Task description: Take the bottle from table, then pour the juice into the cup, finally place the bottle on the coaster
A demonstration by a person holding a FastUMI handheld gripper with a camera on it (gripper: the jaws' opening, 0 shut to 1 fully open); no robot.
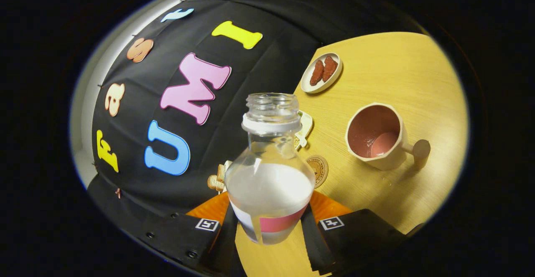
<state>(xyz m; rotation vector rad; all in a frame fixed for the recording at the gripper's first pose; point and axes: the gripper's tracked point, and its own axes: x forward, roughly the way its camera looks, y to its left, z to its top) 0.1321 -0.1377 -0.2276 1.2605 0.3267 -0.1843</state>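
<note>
Gripper [269,222] clamped on clear uncapped bottle [271,172] of white juice, tilted toward beige cup [376,137]. Risked spilling short onto wooden table [397,72], near round coaster [318,170].

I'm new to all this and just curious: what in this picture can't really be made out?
- Bottle base: hidden between the jaws pressing its sides, gripper view.
- Coaster: partly behind the bottle, its print too small.
- Pale item behind the bottle neck: mostly covered, unidentifiable.
- Cup: whether the pink inside is liquid or glaze is unclear.
</note>
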